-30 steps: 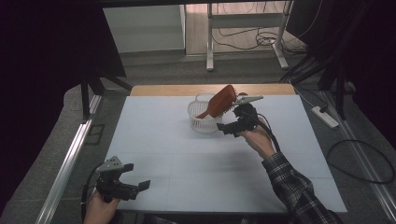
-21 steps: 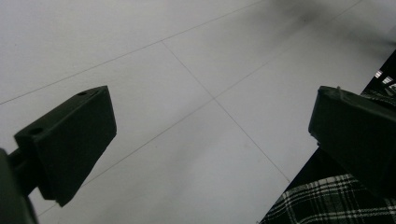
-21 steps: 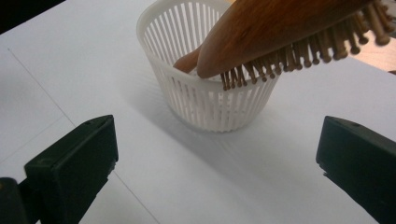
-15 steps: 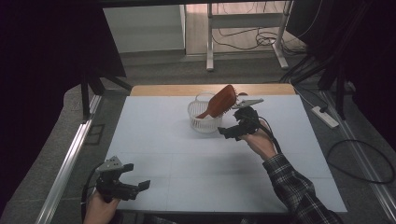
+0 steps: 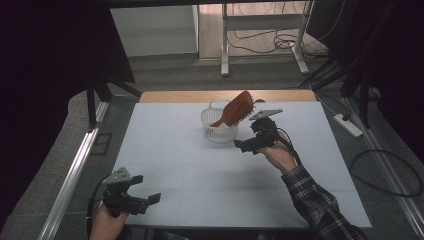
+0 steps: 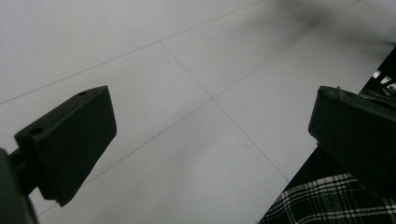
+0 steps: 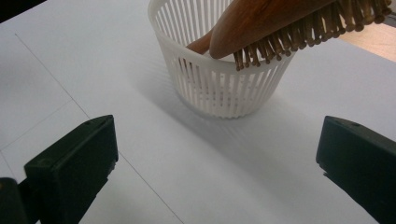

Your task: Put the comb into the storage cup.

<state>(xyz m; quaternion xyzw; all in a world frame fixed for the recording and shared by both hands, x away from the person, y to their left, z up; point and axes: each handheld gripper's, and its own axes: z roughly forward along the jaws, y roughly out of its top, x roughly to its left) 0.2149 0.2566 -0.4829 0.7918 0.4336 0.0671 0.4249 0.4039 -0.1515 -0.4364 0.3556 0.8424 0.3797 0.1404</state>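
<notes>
1. Here, a wooden brush (image 5: 236, 110) stood handle-down in a white slatted basket (image 5: 218, 131) near the far edge of the table (image 5: 200, 170), its bristled head leaning out over the rim toward the right gripper (image 5: 243, 145).
2. In the right gripper view, the brush (image 7: 280, 23) rested against the basket (image 7: 219, 88) rim, bristles pointing down, with the handle tip inside.
3. The right gripper hung just beside the basket, on its near right side, apart from it; its jaws stood wide apart and held nothing.
4. The right hand (image 5: 277, 155), in a plaid sleeve (image 5: 320, 205), gripped that tool above the table.
5. The left gripper (image 5: 150, 199) sat at the table's near left corner, well apart from the basket, held by the left hand (image 5: 106, 224).
6. In the left gripper view, its jaws were spread wide over bare white table (image 6: 187, 116), gripping nothing, with plaid cloth (image 6: 327, 203) at the lower right.
</notes>
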